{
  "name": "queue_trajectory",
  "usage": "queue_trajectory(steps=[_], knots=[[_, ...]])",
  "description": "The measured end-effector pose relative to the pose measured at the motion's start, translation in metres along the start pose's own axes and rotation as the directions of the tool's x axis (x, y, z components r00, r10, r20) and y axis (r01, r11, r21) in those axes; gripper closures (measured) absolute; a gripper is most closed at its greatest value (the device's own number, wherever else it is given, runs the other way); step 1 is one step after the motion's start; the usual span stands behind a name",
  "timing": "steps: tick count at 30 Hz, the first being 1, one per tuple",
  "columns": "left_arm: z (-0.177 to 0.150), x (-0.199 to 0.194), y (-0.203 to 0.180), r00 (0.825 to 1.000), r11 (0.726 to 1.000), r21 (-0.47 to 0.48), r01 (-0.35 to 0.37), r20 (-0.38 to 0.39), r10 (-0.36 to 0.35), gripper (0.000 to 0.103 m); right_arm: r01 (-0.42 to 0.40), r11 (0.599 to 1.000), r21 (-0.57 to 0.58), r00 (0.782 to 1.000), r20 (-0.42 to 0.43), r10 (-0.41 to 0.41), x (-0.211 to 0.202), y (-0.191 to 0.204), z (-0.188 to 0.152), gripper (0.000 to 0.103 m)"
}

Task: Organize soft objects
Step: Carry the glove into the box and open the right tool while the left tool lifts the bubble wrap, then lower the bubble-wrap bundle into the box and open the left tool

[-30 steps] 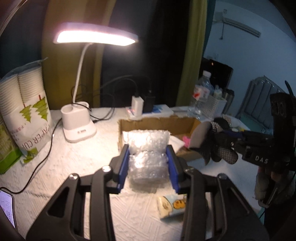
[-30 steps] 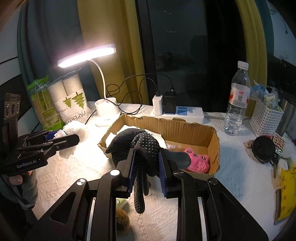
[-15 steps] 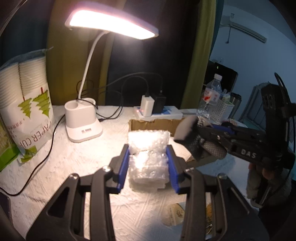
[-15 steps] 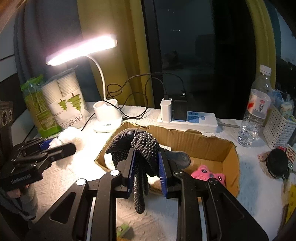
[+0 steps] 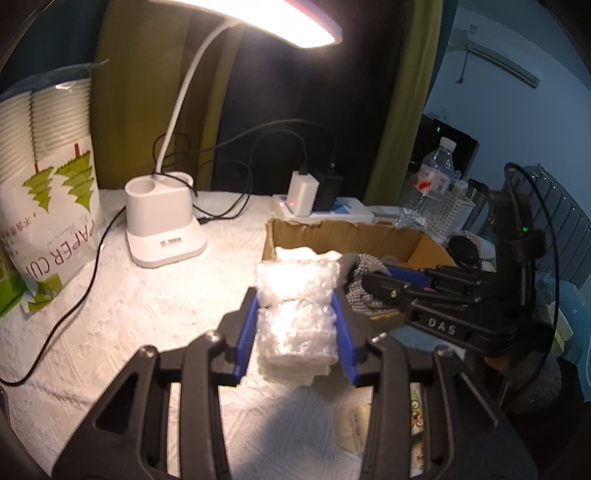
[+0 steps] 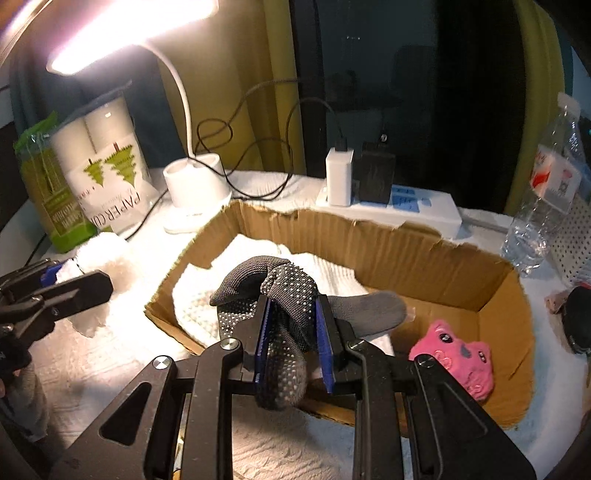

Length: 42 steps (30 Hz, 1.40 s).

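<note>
Jaws clamp glove (image 6: 288, 295), bubble wrap (image 5: 295, 317); lamp (image 5: 162, 229) beside box (image 6: 388, 240).

My one real light source is the desk lamp (image 5: 258, 18), whose head burns out to pure white along the top of the left wrist view and in the upper left of the right wrist view (image 6: 129, 33). Under it the white table covering (image 5: 147, 295) glares, and the bubble wrap (image 5: 295, 317) at frame centre is nearly washed out — little texture survives. Away from the lamp things fall off fast: the right side of the left view sits in bluish gloom. Shadows pool at the bottom centre of both frames. Fisheye bending curves the edges, the corners go black, and I see slight softness throughout — most at the rims.
</note>
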State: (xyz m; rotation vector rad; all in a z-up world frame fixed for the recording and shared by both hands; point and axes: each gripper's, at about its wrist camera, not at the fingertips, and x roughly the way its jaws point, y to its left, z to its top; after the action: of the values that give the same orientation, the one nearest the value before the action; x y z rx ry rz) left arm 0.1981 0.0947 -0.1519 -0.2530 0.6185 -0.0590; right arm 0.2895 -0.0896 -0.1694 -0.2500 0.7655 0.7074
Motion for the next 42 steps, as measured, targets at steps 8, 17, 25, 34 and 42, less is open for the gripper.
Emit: queue_trajectory(steps=[8,17,25,34,42], knots=[[-0.001,0.002,0.000,1.000,1.000,-0.003,-0.010,-0.004,0.010,0.063,-0.003,1.000,-0.001,1.000,-0.028,0.003,0.009,0.001,-0.003,0.074],[0.005,-0.008,-0.014,1.000,1.000,0.013,-0.014,0.014,0.014,0.063,-0.011,1.000,0.003,0.999,0.046,0.011,-0.026,-0.005,0.004,0.053],[0.007,-0.003,-0.042,1.000,1.000,0.017,0.018,-0.001,-0.017,0.063,0.020,0.999,0.043,0.993,0.112,-0.025,-0.070,-0.031,-0.005,0.052],[0.010,0.012,-0.090,0.999,0.998,0.062,0.032,-0.025,-0.030,0.063,0.063,0.992,0.107,0.987,0.138,-0.078,-0.102,-0.079,-0.029,0.052],[0.013,0.040,-0.124,0.998,0.997,0.064,0.041,-0.056,-0.038,0.063,0.068,0.986,0.153,0.983,0.156,-0.092,-0.117,-0.118,-0.043,0.052]])
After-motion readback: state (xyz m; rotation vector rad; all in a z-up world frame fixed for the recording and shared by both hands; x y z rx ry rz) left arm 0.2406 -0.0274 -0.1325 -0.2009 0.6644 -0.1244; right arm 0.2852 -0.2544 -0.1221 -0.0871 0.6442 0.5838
